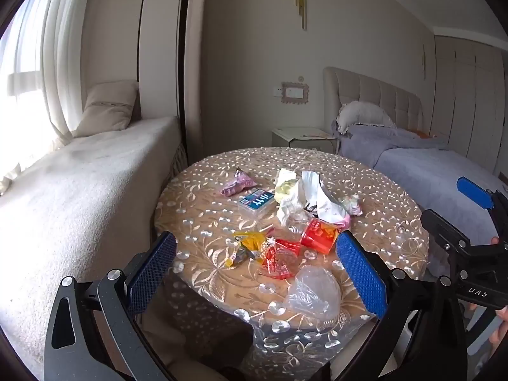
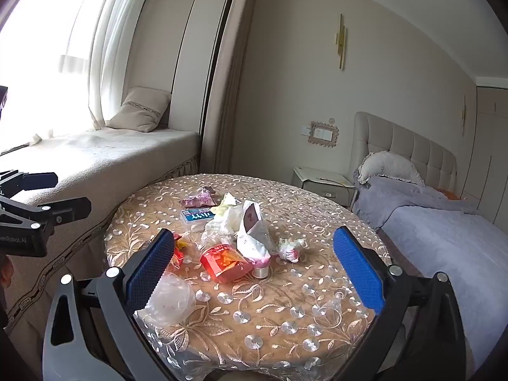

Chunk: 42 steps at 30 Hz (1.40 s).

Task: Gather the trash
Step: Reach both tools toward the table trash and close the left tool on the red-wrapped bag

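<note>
Yellow wrapper (image 1: 246, 247) shows only from the left gripper (image 1: 257, 273); both it and the right gripper (image 2: 254, 270) hang released, empty.

black tool (image 1: 265, 271) frames, blue textured pads (image 1: 360, 273), silver screws

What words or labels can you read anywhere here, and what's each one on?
"UAS": handwritten on the right gripper body.
"enRobot.AI", start cut off: on the left gripper body.
Blue card box: white print, too blurred to read.
Red wrapper: print unreadable.
</note>
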### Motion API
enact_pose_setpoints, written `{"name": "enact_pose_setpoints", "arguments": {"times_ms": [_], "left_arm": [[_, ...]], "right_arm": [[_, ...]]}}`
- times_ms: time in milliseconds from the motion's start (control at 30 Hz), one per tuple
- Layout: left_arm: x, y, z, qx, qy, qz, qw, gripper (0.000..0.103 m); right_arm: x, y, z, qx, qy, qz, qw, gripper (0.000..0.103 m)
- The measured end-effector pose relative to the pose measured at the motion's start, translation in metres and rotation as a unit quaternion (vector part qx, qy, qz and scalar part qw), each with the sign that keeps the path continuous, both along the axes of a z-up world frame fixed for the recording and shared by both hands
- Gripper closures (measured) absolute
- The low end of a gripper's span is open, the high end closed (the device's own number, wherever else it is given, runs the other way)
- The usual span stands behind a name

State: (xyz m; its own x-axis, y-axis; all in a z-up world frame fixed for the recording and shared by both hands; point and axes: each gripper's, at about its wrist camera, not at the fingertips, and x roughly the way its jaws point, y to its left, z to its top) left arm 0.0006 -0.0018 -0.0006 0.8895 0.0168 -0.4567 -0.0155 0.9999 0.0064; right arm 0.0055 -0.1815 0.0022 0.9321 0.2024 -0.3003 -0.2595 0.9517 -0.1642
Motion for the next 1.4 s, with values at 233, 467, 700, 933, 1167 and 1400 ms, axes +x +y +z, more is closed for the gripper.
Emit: {"name": "enact_pose_setpoints", "arguments": {"times_ms": [233, 467, 700, 933, 1167, 1400], "left_arm": [[0.005, 0.001, -0.002, -0.002, -0.001, 0.008, 1.0000, 0.004], [0.020, 0.004, -0.015, -0.002, 0.015, 0.008, 0.9998, 0.004], [0.052, -0.002, -0.034, 0.008, 0.043, 0.005, 0.9990, 0.004], [0.088, -0.002, -0.060, 0.017, 0.074, -0.004, 0.9971, 0.004], [0.101, -0.002, -0.083, -0.027, 0.107, -0.036, 0.9932, 0.004], [0.124, -0.003, -0.105, -0.032, 0.141, -0.042, 0.9886, 0.020]], "right_arm": [[0.006, -0.002, -0.003, -0.016, 0.008, -0.004, 1.000, 0.003], [0.026, 0.004, -0.012, -0.013, 0.017, 0.014, 1.000, 0.003], [0.049, 0.004, -0.021, -0.013, 0.025, 0.022, 0.999, 0.003], [0.077, 0.013, -0.039, -0.023, 0.048, 0.032, 0.998, 0.003], [0.093, 0.014, -0.054, -0.022, 0.070, 0.036, 0.997, 0.003], [0.103, 0.006, -0.064, -0.022, 0.081, 0.014, 0.996, 0.003]]}}
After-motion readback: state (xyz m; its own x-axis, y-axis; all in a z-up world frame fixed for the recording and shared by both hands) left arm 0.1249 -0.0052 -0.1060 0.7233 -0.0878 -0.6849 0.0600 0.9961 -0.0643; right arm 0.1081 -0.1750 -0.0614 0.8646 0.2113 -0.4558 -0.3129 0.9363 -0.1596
